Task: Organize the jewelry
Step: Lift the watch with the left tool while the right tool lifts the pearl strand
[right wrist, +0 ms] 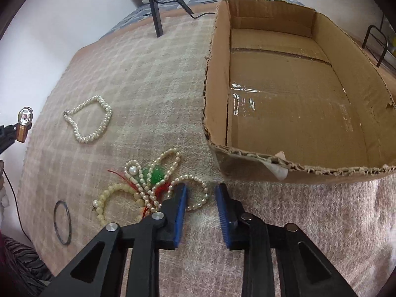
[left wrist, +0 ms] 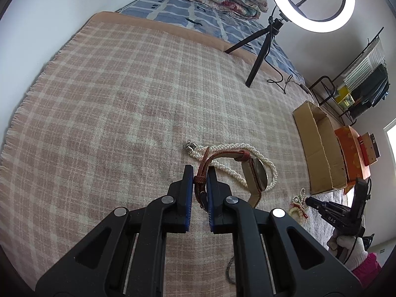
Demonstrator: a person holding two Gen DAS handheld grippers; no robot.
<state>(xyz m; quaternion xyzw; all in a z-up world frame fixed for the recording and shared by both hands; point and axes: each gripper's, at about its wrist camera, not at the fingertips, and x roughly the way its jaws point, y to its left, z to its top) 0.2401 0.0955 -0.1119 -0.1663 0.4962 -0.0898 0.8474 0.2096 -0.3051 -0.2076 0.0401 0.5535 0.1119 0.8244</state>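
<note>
Here we work on a bed spread with a pink-and-cream plaid blanket (left wrist: pixel 111 99), woolly and fringed at its edge. The open cardboard box (right wrist: pixel 284 104), shallow, with ragged corrugated rims and nothing in it, sits just beyond the right gripper (right wrist: pixel 201 193) and slightly to its right.

Our left gripper (left wrist: pixel 200 173) has its jaws clamped on the woven reddish strap of a wristwatch (left wrist: pixel 258 175), whose round metal case hangs to the right, above a twisted pearl necklace (left wrist: pixel 237 146) lying on the blanket.

The right gripper's jaws stand apart, pointing steeply down. A small pearl bracelet (right wrist: pixel 191 177) lies looped directly between them, its ring flat on the blanket; we judge a straight close would catch one side of it. It belongs to a tangle of beaded bracelets (right wrist: pixel 146 180) spreading left, with a glassy green bead and red feathery threads. This hand is much the nearer to both tangle and box. A thin dark bangle (right wrist: pixel 62 221) lies well left.
</note>
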